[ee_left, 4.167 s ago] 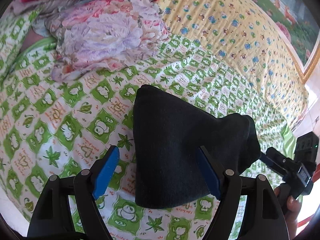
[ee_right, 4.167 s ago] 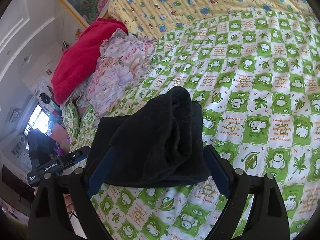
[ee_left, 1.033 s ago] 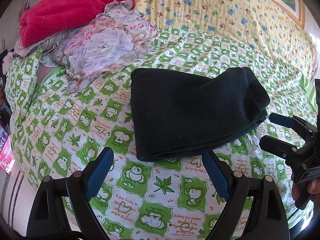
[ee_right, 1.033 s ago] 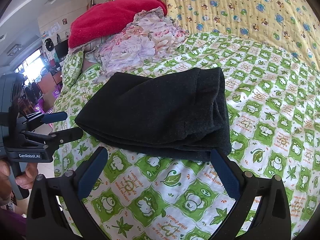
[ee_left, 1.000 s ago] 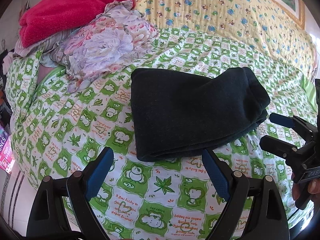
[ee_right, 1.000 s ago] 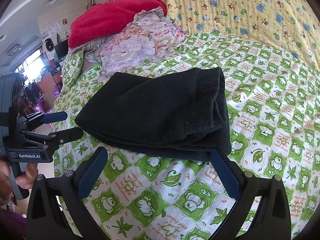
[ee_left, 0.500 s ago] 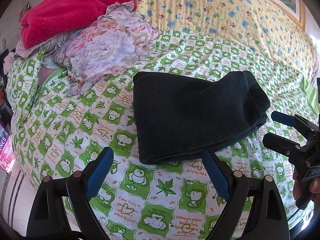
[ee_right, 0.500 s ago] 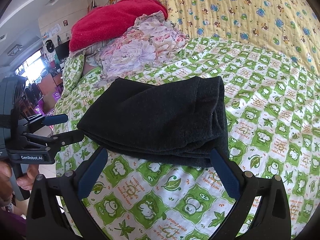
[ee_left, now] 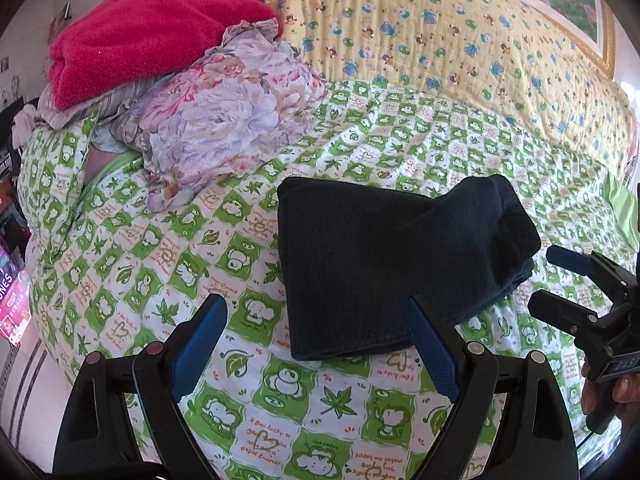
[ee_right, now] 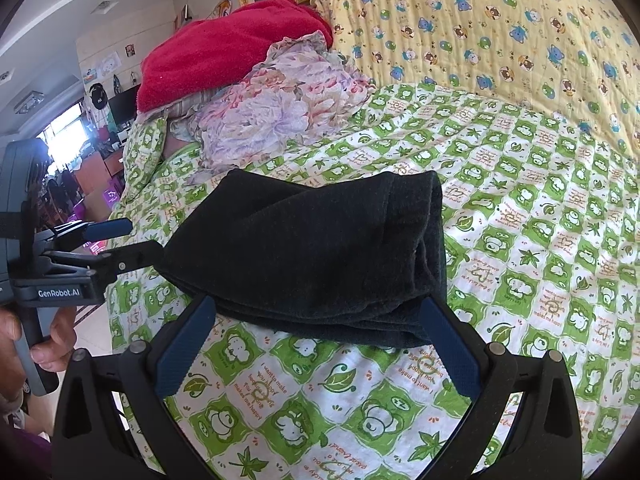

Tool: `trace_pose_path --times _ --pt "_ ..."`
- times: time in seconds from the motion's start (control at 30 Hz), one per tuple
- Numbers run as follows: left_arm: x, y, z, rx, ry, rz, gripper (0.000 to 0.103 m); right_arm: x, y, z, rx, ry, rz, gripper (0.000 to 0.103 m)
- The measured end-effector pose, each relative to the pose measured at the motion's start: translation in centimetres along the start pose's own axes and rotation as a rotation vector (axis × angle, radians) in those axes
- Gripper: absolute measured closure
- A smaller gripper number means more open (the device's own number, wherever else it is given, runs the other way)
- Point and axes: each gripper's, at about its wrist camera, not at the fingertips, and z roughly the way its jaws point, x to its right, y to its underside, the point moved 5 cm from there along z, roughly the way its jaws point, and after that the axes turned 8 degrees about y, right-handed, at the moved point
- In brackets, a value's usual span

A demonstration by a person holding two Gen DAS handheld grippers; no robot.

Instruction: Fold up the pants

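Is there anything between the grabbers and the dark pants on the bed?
Nothing visible is in the way. The folded dark pants lie on the green patterned sheet, just ahead of the open left gripper and open right gripper. The floral cloth sits farther back.

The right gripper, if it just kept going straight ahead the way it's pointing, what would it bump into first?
Most likely the folded dark pants. They lie on the bedspread straight ahead of the open right gripper, though depth is hard to judge.

black pants; green-white checked cartoon sheet; red blanket; pink-lilac floral cloth.
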Motion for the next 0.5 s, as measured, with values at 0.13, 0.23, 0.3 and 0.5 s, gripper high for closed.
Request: trace_pose_path --times 0.13,0.23,0.3,0.5 --pt "0.02 -0.37 0.12 -0.001 -0.004 0.000 0.012 0.54 -0.07 0.01 -0.001 0.001 0.023 0.001" --pt "0.07 -0.29 0.23 -0.007 -0.002 -0.004 0.012 0.72 -0.04 0.02 -0.006 -0.002 0.034 0.001" --pt "0.12 -0.22 0.26 -0.010 -0.003 -0.005 0.012 0.71 -0.03 -0.04 -0.006 0.000 0.032 0.001" --pt "0.17 -0.16 0.23 -0.010 -0.004 -0.004 0.012 0.66 -0.09 -0.03 -0.006 -0.002 0.029 0.001"
